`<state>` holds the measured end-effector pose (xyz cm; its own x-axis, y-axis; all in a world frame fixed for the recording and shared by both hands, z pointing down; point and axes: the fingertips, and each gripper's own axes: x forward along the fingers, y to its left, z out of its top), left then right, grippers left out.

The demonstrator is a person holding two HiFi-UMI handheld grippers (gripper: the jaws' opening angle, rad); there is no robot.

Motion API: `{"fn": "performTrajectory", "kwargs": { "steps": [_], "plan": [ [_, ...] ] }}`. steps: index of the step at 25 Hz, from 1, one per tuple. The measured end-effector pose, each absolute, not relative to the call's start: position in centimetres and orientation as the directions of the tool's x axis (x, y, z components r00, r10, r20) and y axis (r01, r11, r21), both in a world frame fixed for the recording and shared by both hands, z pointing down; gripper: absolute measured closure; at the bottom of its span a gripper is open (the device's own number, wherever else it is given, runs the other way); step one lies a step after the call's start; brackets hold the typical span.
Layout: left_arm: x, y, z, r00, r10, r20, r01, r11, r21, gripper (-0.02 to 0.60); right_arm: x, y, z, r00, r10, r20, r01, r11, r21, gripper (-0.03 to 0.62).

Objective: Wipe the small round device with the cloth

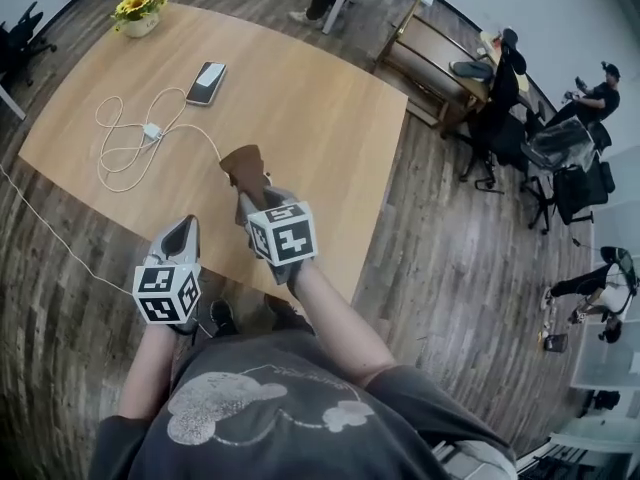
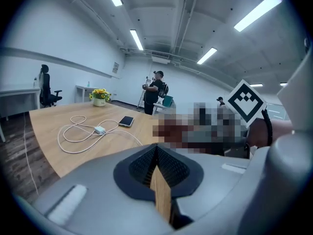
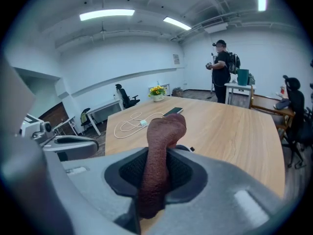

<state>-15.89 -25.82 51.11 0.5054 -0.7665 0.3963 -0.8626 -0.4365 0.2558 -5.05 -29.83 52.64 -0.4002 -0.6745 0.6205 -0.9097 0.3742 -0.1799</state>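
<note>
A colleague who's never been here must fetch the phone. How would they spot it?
Find the large wooden table with the yellow flower pot at one corner. The phone lies flat by one end of the looped white cable. It is the only dark, flat rectangle on the tabletop.

Coarse-knit brown cloth [image 3: 160, 146]; smooth matt wooden table [image 1: 310, 108]; matt grey plastic right claw [image 3: 156, 174]

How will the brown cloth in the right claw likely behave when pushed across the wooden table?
Probably soft but not limp: the brown cloth stands up from the right claw with its top folded over, so it seems thick. Its nubby knit surface should grip rather than slide. It looks light, likely to bunch if pushed on the table.
</note>
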Motion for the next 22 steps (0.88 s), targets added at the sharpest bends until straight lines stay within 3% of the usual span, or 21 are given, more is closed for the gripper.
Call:
{"fn": "performTrajectory", "kwargs": {
  "steps": [9, 22],
  "plan": [
    [-18.9, -26.0, 52.7, 0.558, -0.714, 0.423, -0.830, -0.484, 0.278, 0.563, -6.6, -29.3, 57.0, -0.302, -0.686, 0.662, -0.947, 0.138, -0.289, 0.514],
    [-20.3, -25.6, 53.9, 0.581, -0.686, 0.438, -0.814, -0.499, 0.297, 0.563, -7.4, -27.2, 62.0, -0.306, -0.609, 0.732, -0.946, 0.105, -0.308, 0.514]
  ]
}}
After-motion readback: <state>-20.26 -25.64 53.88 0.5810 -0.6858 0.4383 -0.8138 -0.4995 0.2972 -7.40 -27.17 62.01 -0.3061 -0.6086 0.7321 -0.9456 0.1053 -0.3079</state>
